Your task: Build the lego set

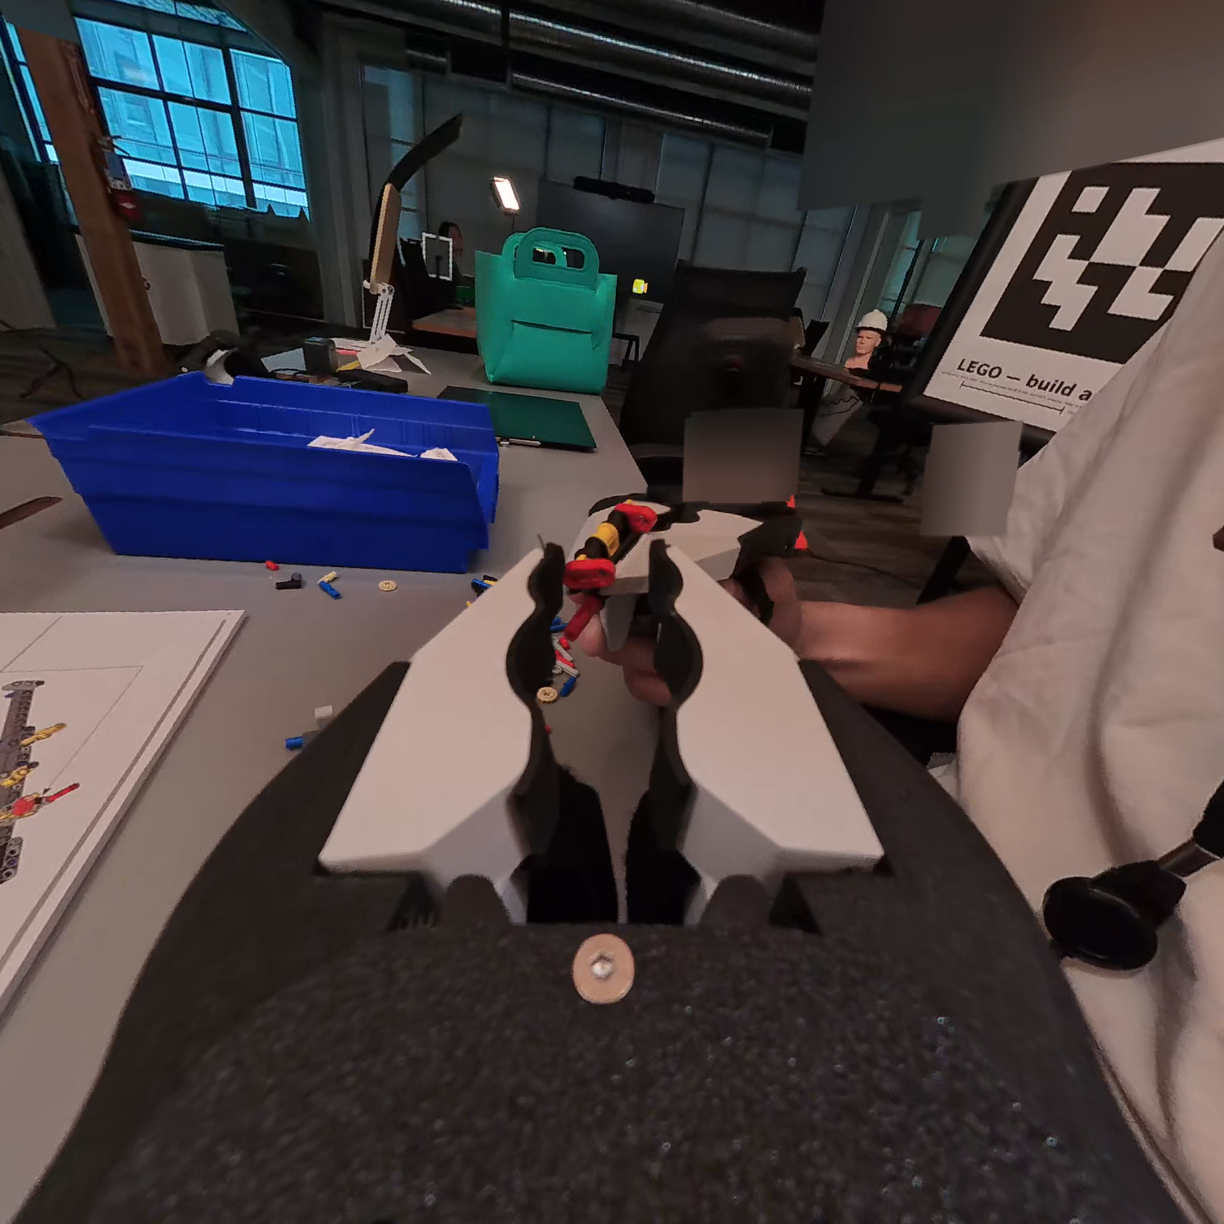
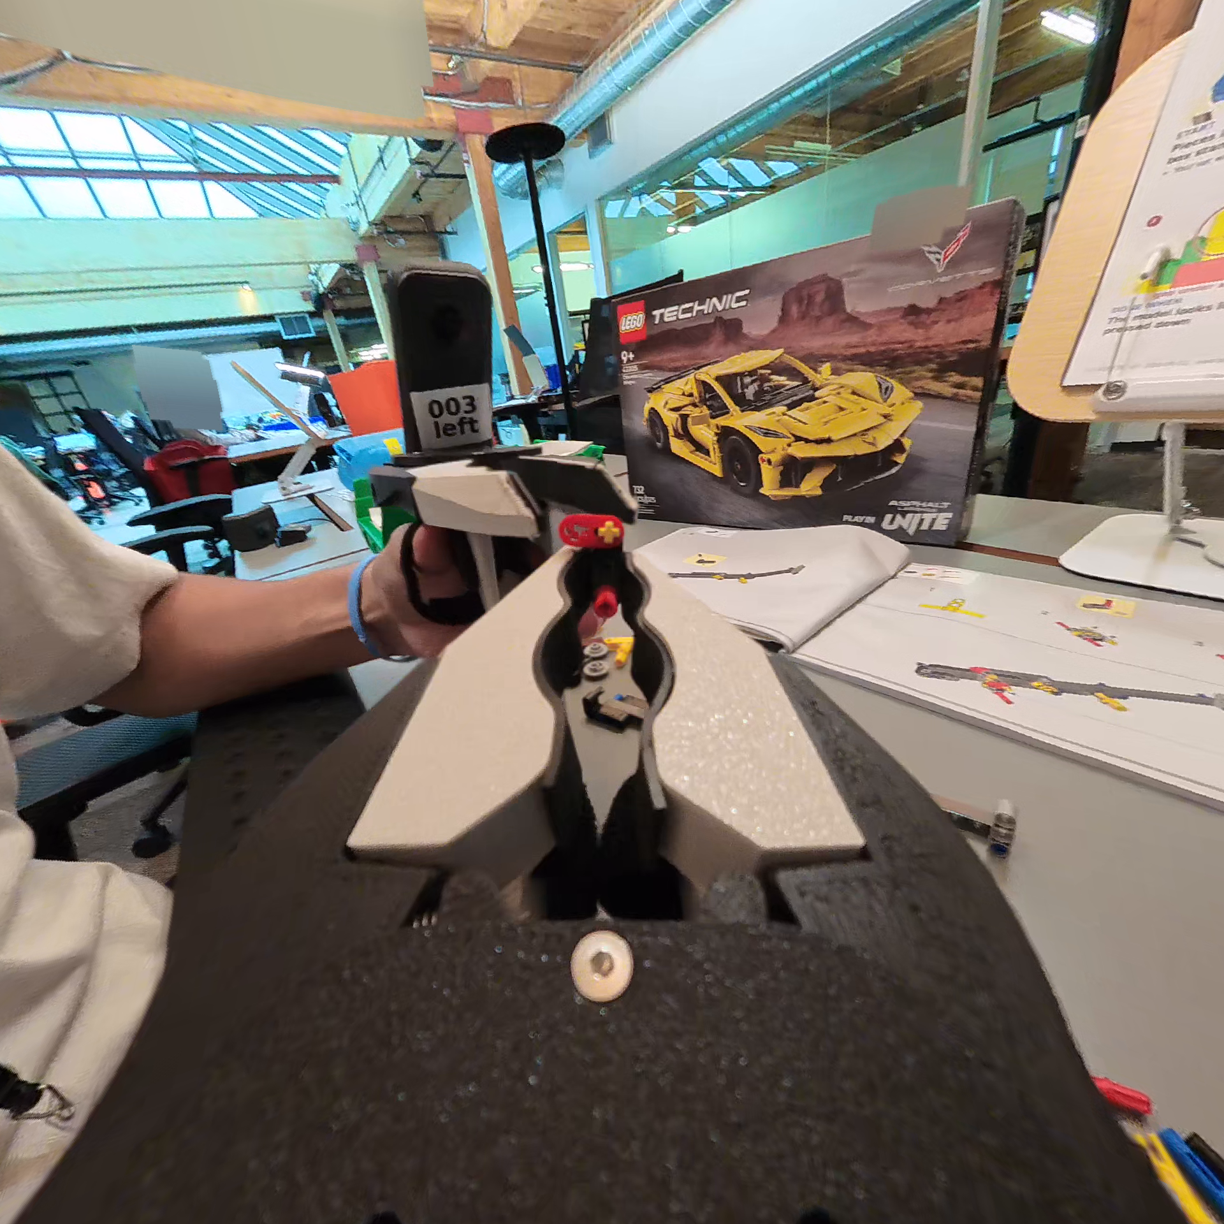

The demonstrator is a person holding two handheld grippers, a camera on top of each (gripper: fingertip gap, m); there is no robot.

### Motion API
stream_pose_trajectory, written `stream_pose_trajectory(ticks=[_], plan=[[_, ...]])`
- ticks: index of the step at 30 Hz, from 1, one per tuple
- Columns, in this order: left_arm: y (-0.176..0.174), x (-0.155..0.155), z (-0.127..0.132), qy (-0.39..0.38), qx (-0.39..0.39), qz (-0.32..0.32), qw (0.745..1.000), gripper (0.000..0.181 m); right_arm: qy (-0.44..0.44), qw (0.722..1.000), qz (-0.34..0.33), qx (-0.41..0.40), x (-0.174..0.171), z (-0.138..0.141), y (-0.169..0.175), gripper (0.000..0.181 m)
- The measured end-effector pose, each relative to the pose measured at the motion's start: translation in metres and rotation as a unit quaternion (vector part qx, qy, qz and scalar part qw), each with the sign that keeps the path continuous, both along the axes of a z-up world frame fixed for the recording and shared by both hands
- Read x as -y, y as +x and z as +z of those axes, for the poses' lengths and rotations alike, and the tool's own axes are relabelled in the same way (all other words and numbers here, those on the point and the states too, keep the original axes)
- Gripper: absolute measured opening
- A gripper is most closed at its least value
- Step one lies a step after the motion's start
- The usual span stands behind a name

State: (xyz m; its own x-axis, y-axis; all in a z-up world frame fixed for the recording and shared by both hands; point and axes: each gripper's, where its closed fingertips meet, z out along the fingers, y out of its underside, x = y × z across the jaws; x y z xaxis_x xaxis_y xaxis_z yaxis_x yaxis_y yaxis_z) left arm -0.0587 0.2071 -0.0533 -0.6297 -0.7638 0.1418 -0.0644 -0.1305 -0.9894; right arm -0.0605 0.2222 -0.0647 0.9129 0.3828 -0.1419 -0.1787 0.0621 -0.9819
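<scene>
Two hand-held grippers meet above a grey table (image 1: pixel 199 762). The right gripper (image 2: pixel 599 563) has its jaws closed on a small lego assembly (image 2: pixel 591 533) of red, yellow and black pieces, held up in the air at its fingertips. A red pin (image 2: pixel 603 601) hangs from the assembly, in the hollow between the fingers.

The left gripper (image 1: pixel 599 563) points at that assembly (image 1: pixel 606 546) from the side. Its jaws stand a narrow way apart, tips right beside the red pieces. Whether they touch the assembly cannot be told.

Loose pieces (image 1: pixel 324 586), blue, black, red and tan, lie scattered on the table below the grippers. A blue bin (image 1: pixel 265 477) sits behind them, with a green bag (image 1: pixel 546 324) farther back. An open instruction booklet (image 2: pixel 993 636) lies flat to the right of the right gripper. The set's box (image 2: pixel 815 384), picturing a yellow car, stands upright behind the booklet. The person's forearms (image 2: pixel 232 636), in white short sleeves, reach in from the sides.
</scene>
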Motion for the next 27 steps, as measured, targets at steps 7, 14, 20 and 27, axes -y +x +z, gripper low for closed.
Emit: stream_pose_trajectory(ticks=[7, 14, 20, 27], plan=[[0.004, -0.004, -0.009, 0.008, -0.016, 0.007, 1.000, 0.018, 0.000, 1.000, -0.019, 0.007, -0.002, 0.000, 0.005, 0.007], [0.006, -0.008, -0.008, -0.006, -0.018, 0.010, 1.000, 0.014, -0.010, 0.998, -0.036, 0.050, -0.005, -0.007, 0.002, 0.007], [0.003, -0.009, -0.009, -0.004, -0.019, -0.001, 1.000, 0.020, -0.003, 0.999, -0.035, 0.037, -0.004, -0.003, 0.004, 0.007], [0.002, -0.009, -0.010, -0.011, -0.017, -0.010, 1.000, 0.013, -0.010, 1.000, -0.017, 0.018, -0.004, -0.004, 0.003, 0.007]])
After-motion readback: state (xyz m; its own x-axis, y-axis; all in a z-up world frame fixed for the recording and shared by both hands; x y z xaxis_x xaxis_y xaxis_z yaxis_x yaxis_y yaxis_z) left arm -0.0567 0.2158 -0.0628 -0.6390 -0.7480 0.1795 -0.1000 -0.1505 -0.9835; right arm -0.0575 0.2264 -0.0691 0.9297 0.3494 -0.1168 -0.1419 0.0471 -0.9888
